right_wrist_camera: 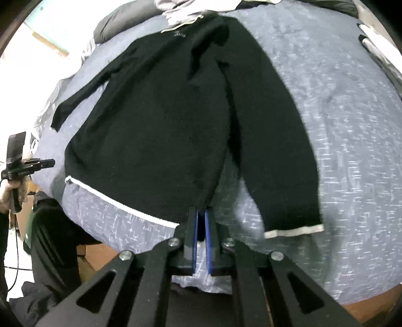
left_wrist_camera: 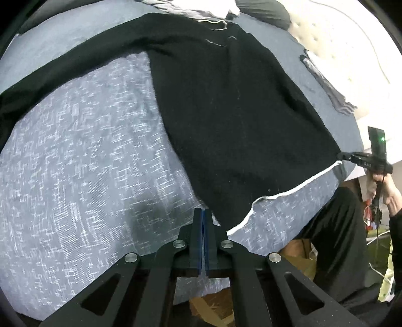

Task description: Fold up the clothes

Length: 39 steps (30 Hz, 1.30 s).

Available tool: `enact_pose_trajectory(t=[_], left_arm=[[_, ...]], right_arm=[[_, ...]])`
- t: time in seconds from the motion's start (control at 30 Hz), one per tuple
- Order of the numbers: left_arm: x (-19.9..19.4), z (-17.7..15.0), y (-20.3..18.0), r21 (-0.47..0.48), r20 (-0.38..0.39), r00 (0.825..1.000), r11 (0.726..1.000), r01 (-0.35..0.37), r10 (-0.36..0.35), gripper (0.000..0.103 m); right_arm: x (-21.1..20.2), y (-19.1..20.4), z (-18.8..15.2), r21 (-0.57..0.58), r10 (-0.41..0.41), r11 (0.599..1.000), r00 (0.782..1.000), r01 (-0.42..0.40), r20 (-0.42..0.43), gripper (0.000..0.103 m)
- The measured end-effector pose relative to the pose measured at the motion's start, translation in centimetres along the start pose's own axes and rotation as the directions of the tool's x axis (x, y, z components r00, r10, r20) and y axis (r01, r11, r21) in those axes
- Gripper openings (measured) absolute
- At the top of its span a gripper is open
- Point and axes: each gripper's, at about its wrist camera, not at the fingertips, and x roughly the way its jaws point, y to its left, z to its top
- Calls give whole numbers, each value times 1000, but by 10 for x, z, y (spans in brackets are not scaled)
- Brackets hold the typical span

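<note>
two grippers — left gripper [left_wrist_camera: 203, 210], right gripper [right_wrist_camera: 201, 211] — pinch one black sweater [left_wrist_camera: 226, 105].

A bed fills most of both views, covered by a blue-grey bedspread [left_wrist_camera: 83, 156] flecked with short white woven marks. At its far end lie a dark grey pillow [right_wrist_camera: 120, 22] and a heap of pale and grey bedding [left_wrist_camera: 201, 7], and along one side runs a cream tufted headboard or padded panel [left_wrist_camera: 339, 50], very brightly lit and partly washed out. Below the near edge of the bed, brown cardboard [left_wrist_camera: 296, 254] and a strip of orange-brown floor [right_wrist_camera: 371, 309] show, with thin cables [right_wrist_camera: 15, 251] trailing over a bright patch of floor.
</note>
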Motion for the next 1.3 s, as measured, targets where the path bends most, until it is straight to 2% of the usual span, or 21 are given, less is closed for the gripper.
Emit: enact_pose_trajectory(t=[0.1,0.3,0.4,0.43,0.47,0.53,0.7,0.83,0.9,0.97,1.03,1.1,1.3], left_arm=[[3,2,-6,18,-2,1000,1000,6,-6,0],[10,4,-19,37,-20,1000,999,14,-13,0],[9,4,-24,42,-21,1000,999,14,-13,1],[9,4,-24,40,-20,1000,999,11,-10,1],[7,5,-24,39,-18,1000,999,8,-7,1],[5,7,-24,34,-14,1000,999,1,-1,1],[-2,11,-24,23,6,1000,1000,-3,3,2],[-7,13,-27,27,14,1000,999,-17,17,11],[-9,13,-28,28,16,1000,999,-21,20,12],[-11,13,-28,28,18,1000,999,-22,22,12],[-11,14,-27,27,18,1000,999,-25,25,12],[-10,14,-25,21,15,999,999,-32,31,12],[-4,14,-26,16,2,999,999,-36,36,12]], right_arm=[[-2,-11,0,18,-28,999,1000,27,13,4],[15,-26,-4,67,-24,997,999,27,-40,4],[5,-25,-2,83,-39,996,999,39,3,7],[2,-23,-1,82,-27,996,1000,26,16,12],[-2,-20,0,80,-11,997,1000,9,26,29],[-9,-16,3,76,22,997,999,-25,47,52],[8,1,11,14,18,1000,1000,-18,4,53],[29,11,14,-20,-19,1000,1000,18,-23,53],[42,14,15,-50,-74,996,996,72,-51,51],[48,13,16,-60,-104,993,993,100,-58,24],[50,11,16,-61,-113,992,992,109,-59,8],[48,9,14,-65,-112,992,992,109,-52,3],[18,-1,8,-52,-69,996,997,70,28,2]])
